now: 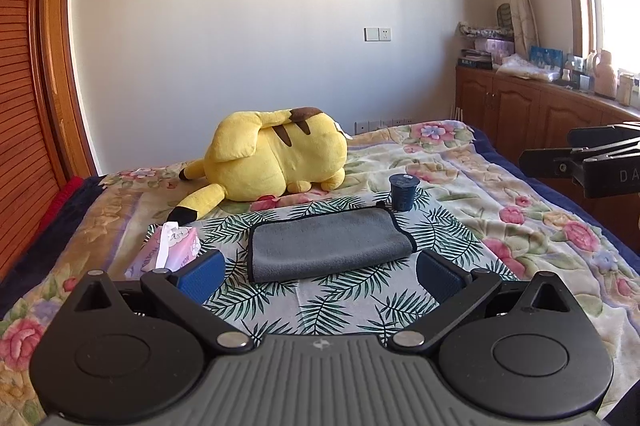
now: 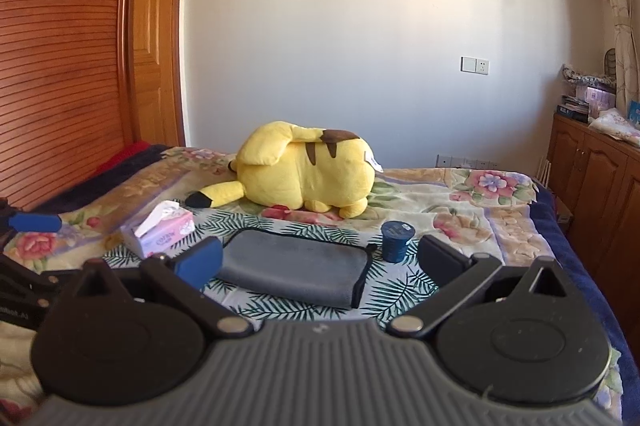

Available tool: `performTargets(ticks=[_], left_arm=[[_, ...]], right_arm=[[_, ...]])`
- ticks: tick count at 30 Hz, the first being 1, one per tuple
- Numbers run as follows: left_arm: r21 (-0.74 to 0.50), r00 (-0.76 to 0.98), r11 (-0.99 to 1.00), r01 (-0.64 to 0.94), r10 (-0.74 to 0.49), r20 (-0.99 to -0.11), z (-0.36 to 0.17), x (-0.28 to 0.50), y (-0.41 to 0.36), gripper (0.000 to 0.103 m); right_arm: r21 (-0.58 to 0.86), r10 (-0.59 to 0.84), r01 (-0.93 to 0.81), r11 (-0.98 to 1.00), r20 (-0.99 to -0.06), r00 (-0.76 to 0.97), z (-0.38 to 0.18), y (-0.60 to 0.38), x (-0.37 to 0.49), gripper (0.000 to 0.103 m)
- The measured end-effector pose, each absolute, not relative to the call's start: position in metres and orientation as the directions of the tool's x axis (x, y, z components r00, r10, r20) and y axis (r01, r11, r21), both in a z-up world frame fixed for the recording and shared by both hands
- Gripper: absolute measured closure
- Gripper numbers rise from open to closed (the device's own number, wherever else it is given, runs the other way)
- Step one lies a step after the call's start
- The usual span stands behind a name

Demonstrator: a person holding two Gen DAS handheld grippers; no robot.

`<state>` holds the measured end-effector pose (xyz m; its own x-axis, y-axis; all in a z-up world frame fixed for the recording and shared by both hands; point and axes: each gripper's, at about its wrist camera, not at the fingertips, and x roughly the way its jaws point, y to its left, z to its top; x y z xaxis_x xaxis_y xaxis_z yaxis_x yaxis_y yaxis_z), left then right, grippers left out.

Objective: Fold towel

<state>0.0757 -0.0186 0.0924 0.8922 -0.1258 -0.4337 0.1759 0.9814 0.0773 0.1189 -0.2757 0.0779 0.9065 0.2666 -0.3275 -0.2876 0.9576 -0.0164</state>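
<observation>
Left gripper (image 1: 320,272): I've got its jaws spread wide, blue pads (image 1: 202,274) apart, nothing between them, hovering level.
Right gripper (image 2: 320,262): mine's wide open too, empty, level, pointing forward.
Spacing: each one shows at the other's frame edge, well apart.

Grey towel (image 1: 328,244) with dark edging lay folded into flat rectangle on leaf-print cloth (image 1: 344,302) atop bed, nothing touching it.
</observation>
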Motion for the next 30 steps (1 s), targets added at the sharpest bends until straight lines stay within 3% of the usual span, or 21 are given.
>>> performTargets(ticks=[30], left_arm=[[0.074, 0.879, 0.988, 0.138, -0.088, -0.468, 0.040, 0.033, -0.013, 0.016]], right_arm=[[-0.021, 0.272, -0.307, 0.951, -0.407, 0.872, 0.012, -0.253, 0.057, 0.000]])
